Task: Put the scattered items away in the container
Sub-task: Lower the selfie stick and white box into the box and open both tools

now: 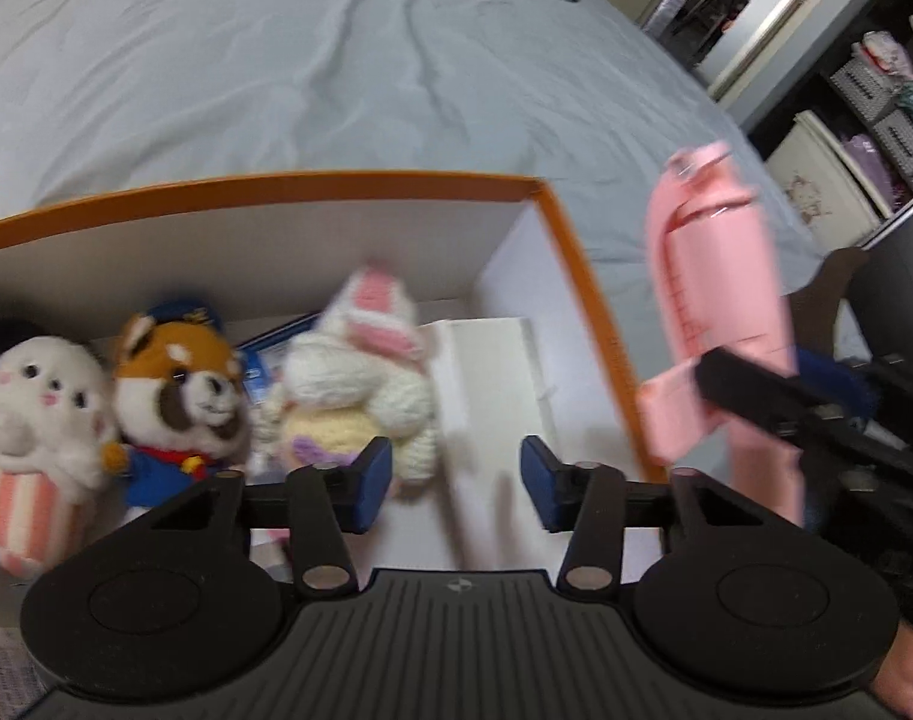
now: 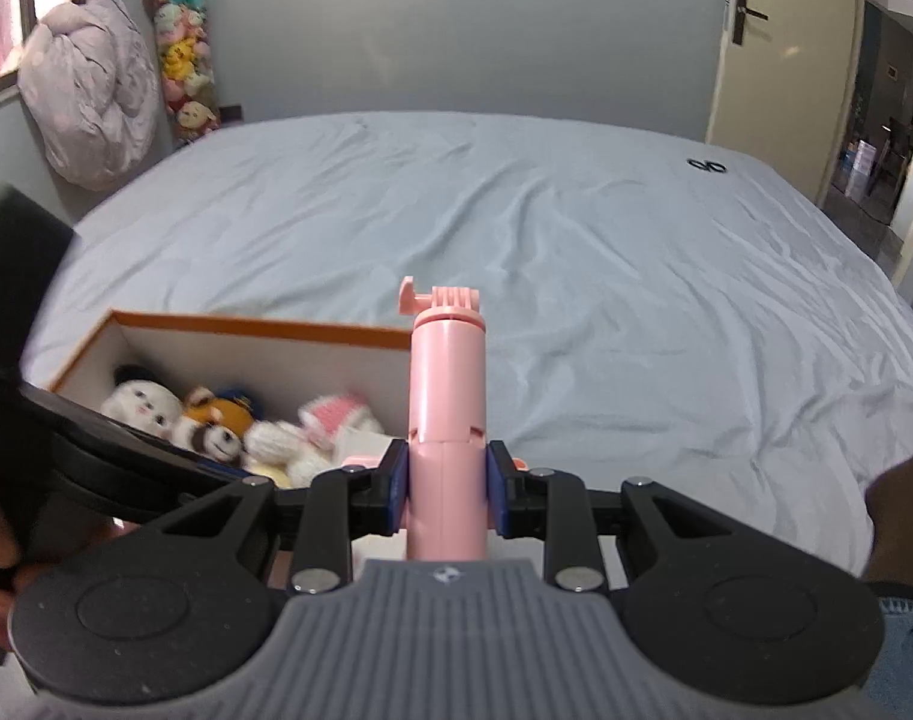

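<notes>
The right gripper (image 2: 446,495) has its jaws clamped on the lower body of a pink plastic selfie-stick handle (image 2: 447,396), a smooth tube with a small mount and thumbscrew at its top end. The blue pads press on both sides of the tube, which stands up and away along the line of the fingers. From the left wrist view the same handle (image 1: 717,276) hangs just outside the right-hand wall of the box, its top tilted up over the bed, with a pink strap or flap dangling near the black fingers that hold it.

The container is a shallow cardboard box with an orange rim and white inner walls (image 1: 264,192), sitting on a bed covered by a pale grey-blue, wrinkled sheet (image 2: 576,228). Inside it, side by side along the near edge, lie a white plush animal in a pink-striped cup (image 1: 30,420), a brown-and-white raccoon plush in a blue cap and blue outfit (image 1: 180,396), and a white crocheted rabbit with pink-lined ears (image 1: 360,360). A flat white carton (image 1: 492,372) lies in the box next to the rabbit, and part of a blue printed packet shows under the toys.

The left gripper (image 1: 456,483) hovers over the box with its jaws partly apart and nothing gripped between them; the left blue pad sits just in front of the rabbit, though blur makes it hard to tell whether it touches.

A small dark object (image 2: 707,166) lies far off on the sheet.
</notes>
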Demonstrator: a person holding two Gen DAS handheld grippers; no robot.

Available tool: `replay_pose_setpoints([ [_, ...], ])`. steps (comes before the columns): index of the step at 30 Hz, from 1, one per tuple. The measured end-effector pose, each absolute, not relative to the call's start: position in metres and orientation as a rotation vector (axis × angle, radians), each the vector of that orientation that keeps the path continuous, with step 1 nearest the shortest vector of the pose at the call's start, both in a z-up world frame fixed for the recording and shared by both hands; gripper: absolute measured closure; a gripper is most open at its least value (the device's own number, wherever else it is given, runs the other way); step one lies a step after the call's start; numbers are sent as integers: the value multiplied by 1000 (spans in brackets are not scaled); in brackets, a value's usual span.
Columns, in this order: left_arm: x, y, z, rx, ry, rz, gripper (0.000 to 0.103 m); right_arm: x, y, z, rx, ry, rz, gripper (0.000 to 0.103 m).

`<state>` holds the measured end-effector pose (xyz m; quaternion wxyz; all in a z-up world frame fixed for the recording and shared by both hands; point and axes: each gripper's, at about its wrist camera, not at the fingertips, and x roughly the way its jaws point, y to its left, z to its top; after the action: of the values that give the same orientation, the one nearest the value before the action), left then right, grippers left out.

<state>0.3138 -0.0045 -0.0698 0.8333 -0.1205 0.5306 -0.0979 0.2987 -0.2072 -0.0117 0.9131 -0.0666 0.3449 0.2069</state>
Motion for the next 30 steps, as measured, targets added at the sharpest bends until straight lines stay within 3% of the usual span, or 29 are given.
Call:
replay_pose_setpoints([
  [11, 313, 22, -67, -277, 1095, -94, 67, 308, -178, -16, -68, 767, 511, 73],
  [30, 270, 47, -38, -338, 955, -56, 67, 323, -145, -65, -152, 888, 424, 73],
])
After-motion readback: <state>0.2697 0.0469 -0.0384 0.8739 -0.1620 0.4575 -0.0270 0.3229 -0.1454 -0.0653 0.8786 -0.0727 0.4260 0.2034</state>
